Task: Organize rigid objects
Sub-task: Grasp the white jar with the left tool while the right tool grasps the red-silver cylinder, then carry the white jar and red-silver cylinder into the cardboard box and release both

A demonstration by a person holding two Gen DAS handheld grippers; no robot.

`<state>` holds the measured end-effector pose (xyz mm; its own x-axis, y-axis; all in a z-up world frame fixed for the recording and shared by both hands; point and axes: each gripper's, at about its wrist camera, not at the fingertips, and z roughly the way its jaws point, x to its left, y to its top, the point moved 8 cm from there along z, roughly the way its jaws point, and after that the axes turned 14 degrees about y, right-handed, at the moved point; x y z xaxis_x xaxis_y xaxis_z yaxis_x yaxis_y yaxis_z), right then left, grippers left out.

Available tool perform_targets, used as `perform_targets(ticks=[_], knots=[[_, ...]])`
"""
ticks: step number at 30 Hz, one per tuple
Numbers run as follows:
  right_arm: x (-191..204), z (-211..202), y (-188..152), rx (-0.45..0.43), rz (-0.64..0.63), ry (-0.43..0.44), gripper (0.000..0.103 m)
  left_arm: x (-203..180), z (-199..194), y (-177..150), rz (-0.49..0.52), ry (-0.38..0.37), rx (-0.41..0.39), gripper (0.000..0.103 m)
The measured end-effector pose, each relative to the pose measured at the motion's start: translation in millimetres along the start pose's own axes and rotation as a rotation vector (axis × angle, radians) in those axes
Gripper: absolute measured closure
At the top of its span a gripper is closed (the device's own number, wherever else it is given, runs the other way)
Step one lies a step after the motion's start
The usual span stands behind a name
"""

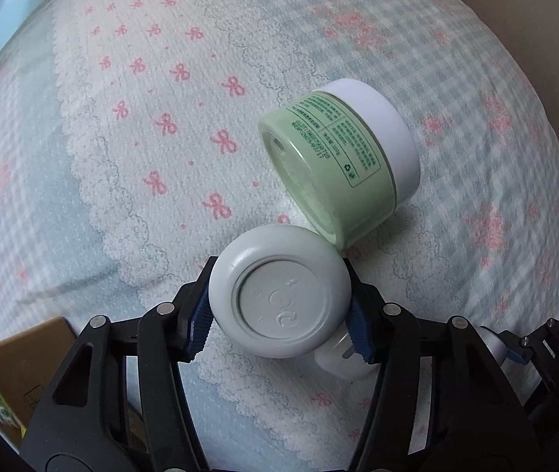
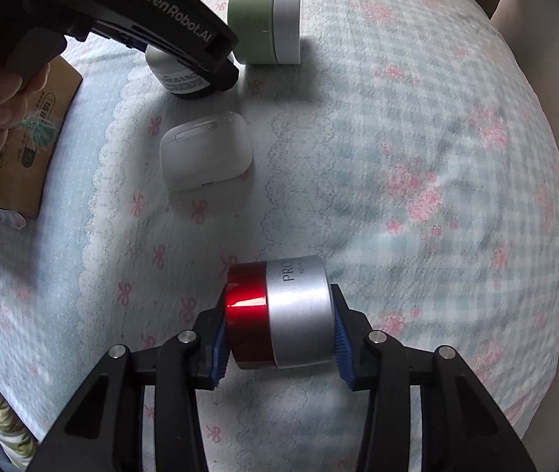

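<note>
My left gripper is shut on a round grey-white jar, its sides between the blue pads; its rim touches a green jar with a white lid lying on its side just beyond. In the right wrist view the left gripper holds that grey-white jar next to the green jar. My right gripper is shut on a red and silver jar, held on its side above the bedspread. A white earbud case lies between the two grippers; it also shows under the left gripper.
Everything lies on a soft bedspread with pink bows and a blue check. A brown cardboard box lies at the left, seen also in the left wrist view. My right gripper shows at the lower right there.
</note>
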<state>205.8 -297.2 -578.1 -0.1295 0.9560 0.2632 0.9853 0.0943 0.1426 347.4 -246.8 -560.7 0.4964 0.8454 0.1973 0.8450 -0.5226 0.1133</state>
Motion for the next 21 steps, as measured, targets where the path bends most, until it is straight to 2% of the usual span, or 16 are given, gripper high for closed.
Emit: perform_targets(ticks=[10,15,21], knots=[[-10.6,-52.0,-1.5,-0.065,0.017,0.006,0.064,10.1,-58.3,-9.9,-0.047,0.006,-0.070,0.049],[-6.3,-99.6,-2.2,-0.115,0.016,0.000,0.064,16.0,-108.2,-22.9,-0.108,0.005,-0.104,0.049],[26.3,-165.9,-13.9,-0.182,-0.019,-0.006,0.064,31.1,-182.9,-37.6,-0.189,0.014,-0.181,0.049]])
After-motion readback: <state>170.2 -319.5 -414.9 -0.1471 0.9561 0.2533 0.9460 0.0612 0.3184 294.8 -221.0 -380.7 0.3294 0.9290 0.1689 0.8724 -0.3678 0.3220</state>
